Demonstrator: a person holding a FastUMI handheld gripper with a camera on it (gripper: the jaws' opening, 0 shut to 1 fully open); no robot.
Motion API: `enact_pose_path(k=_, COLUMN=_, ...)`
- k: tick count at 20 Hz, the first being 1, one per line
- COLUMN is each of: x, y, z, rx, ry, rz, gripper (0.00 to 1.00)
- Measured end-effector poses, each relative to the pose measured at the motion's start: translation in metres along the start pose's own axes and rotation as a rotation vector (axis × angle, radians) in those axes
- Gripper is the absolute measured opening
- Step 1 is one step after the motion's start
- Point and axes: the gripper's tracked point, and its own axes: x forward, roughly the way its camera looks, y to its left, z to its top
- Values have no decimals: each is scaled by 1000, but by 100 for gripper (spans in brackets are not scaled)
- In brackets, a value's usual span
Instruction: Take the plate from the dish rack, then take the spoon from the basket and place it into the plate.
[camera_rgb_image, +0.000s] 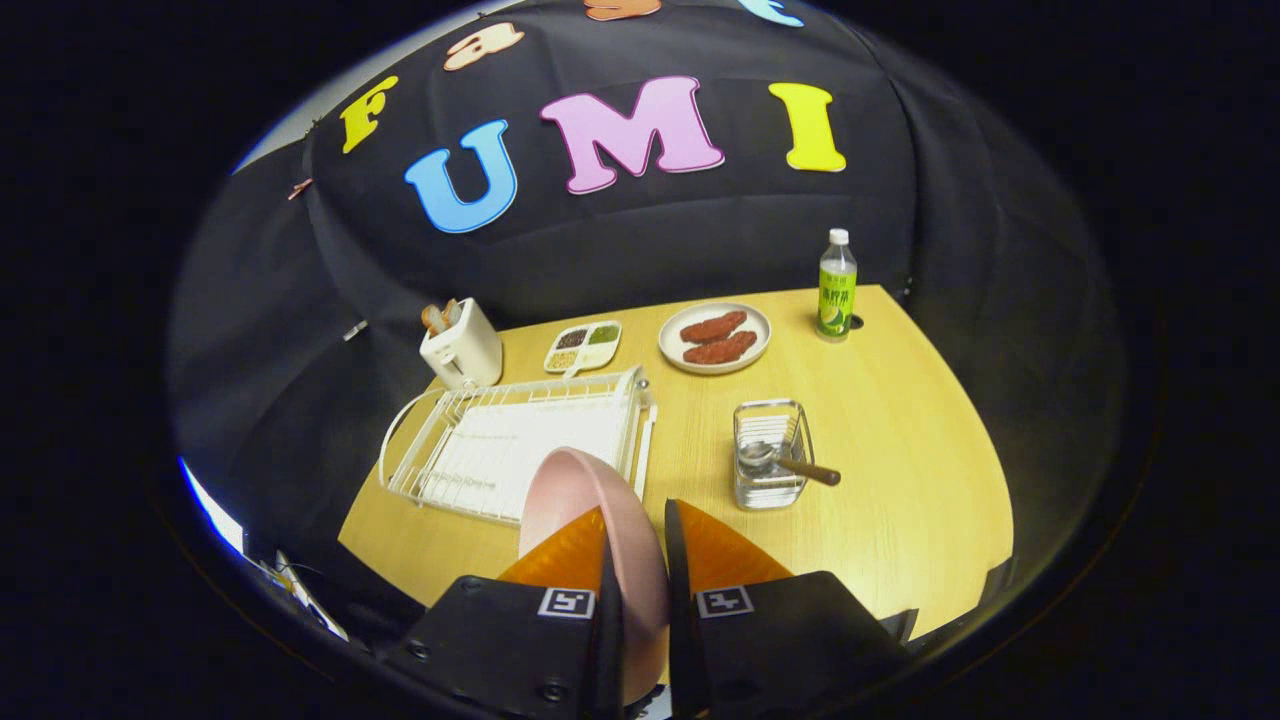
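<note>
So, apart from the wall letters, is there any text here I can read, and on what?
Bottle: green label has print, too small to read.
Fingers, shut on the pink plate: square black-and-white marker tags, no words.
Toaster, dish rack, basket: no text.

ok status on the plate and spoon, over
Gripper shut on pink plate, held on edge above the table by the rack. Spoon in basket ahead. Nothing in the way.
</note>
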Motion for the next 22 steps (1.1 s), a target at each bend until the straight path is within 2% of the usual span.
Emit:
enact_pose_path(k=2, x=1, y=-13, z=-23, rx=12, ry=48, rz=51, gripper=22)
enact_pose_path(k=7, x=34, y=-53, z=-63, rx=-18, ry=129, rz=114, gripper=22)
enact_pose_path(k=11, x=61, y=-72, z=-81, rx=-9, ry=164, rz=141, gripper=23)
enact_pose_path(k=13, x=69, y=-75, z=-85, rx=44, ry=177, rz=169, gripper=23)
enact_pose_path(k=17, x=79, y=-93, z=-99, rx=63, ry=196, rz=161, gripper=24)
enact_pose_path(k=19, x=80, y=-108, z=-97, rx=25, ry=169, rz=133, gripper=21)
enact_pose_path(k=20, x=81, y=-112, z=-95, rx=6, ry=148, rz=126, gripper=24)
enact_pose_path(k=22, x=80, y=-115, z=-89, rx=-9, ry=112, rz=123, gripper=25)
